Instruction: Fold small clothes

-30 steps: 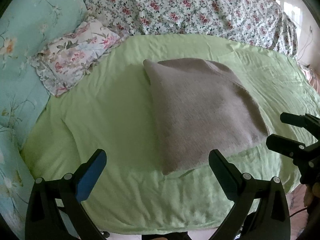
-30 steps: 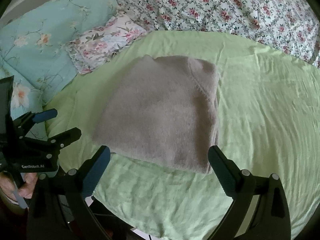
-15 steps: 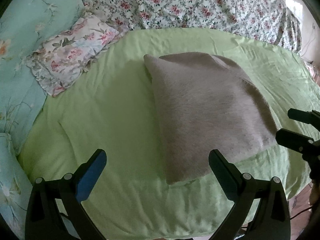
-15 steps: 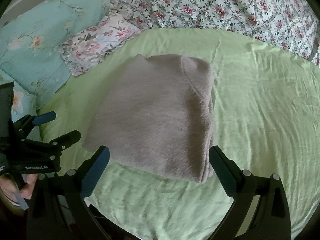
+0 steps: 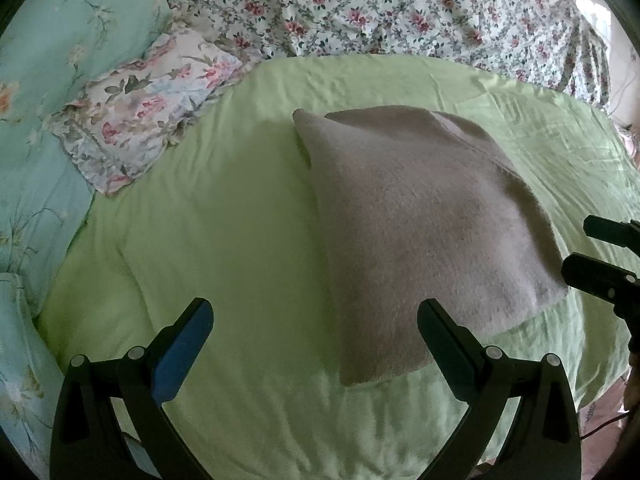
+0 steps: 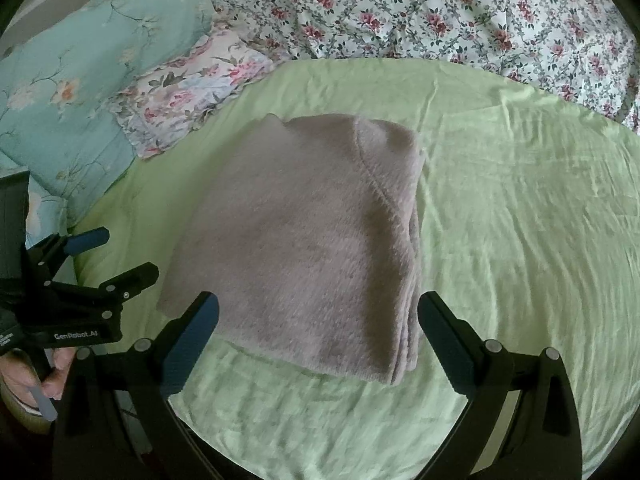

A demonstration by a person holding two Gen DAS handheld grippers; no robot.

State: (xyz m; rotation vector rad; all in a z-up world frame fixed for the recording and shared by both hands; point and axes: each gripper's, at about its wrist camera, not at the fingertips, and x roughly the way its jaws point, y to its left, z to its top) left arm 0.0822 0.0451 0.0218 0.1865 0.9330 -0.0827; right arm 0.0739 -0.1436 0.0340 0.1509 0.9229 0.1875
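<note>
Both grippers have closed in on the folded grey garment (image 5: 420,232), which lies on the green sheet (image 5: 224,216). Left gripper (image 5: 316,324) and right gripper (image 6: 318,320) hover spread, empty. Folding looks nearly done; next comes a final fold or tidy.

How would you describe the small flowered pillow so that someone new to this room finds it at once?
Start at the green sheet with the folded grey garment in its middle. Beyond the sheet's far left corner lies the small flowered pillow, against the big turquoise cushion. Unlike the rose-print bedspread behind, its pattern is pale and its edge frilled.
</note>
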